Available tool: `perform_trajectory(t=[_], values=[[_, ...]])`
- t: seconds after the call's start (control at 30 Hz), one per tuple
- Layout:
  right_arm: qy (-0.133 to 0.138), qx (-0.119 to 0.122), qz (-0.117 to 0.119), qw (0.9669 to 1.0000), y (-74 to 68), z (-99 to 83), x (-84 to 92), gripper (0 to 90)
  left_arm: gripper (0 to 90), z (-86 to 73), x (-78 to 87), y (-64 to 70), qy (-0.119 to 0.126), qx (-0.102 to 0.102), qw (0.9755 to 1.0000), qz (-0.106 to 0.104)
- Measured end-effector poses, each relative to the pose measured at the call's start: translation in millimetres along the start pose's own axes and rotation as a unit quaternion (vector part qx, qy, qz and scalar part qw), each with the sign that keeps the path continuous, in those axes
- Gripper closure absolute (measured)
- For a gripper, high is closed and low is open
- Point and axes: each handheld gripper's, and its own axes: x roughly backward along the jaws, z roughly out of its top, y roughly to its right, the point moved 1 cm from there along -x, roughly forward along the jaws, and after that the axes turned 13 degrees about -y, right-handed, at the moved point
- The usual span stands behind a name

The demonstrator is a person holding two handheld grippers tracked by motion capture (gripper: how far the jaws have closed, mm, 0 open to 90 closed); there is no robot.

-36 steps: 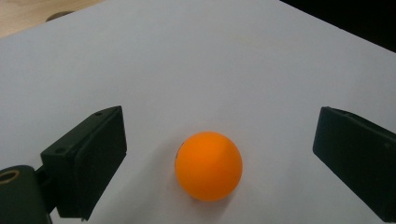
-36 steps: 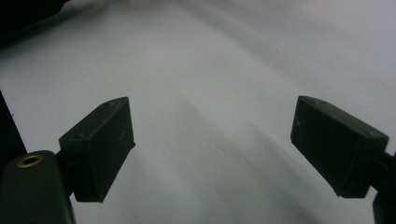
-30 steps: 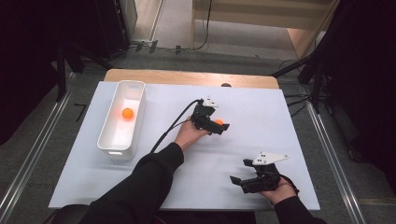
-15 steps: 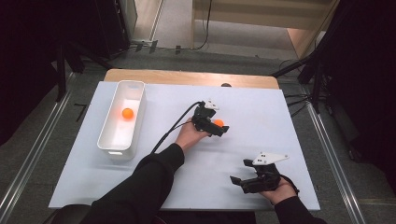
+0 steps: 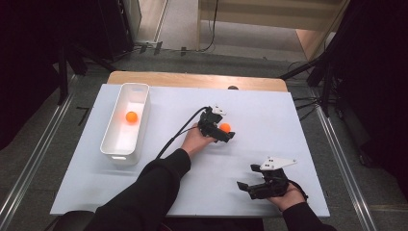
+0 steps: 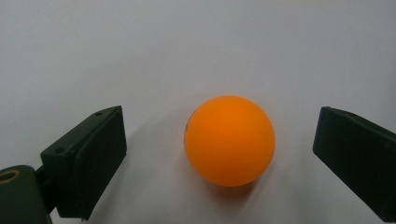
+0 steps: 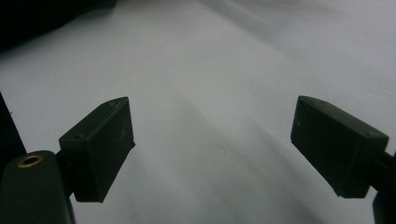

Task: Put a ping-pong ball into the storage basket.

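Left gripper [image 5: 222,131] jaws wide open, straddling orange ball [image 6: 229,140] without contact. Right gripper [image 5: 246,186] at 5 o'clock, jaws wide open, holding nothing.

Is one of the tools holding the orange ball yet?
No. The left tool is open around the orange ball on the table, jaws clear of both sides. The right tool is open and empty.
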Motion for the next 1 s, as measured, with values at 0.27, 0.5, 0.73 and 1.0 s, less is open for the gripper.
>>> perform_trajectory(t=[0.27,0.5,0.73,1.0], values=[[-0.001,-0.001,-0.002,1.0,0.3,0.0,0.0,11.8,4.9,0.3,-2.2,0.6,-0.014,0.0,0.9998,0.013],[-0.003,-0.003,-0.001,1.0,-0.3,0.0,0.0,11.8,7.1,2.0,-7.6,9.5,-0.035,-0.018,0.9973,0.063],[0.0,0.0,-0.003,1.0,-0.2,-0.1,-0.1,11.8,7.5,1.8,-7.5,10.1,-0.036,-0.022,0.9969,0.067],[0.0,-0.001,-0.003,1.0,-0.4,-0.4,0.1,11.8,15.7,0.6,-5.9,11.2,-0.03,-0.033,0.9971,0.062]])
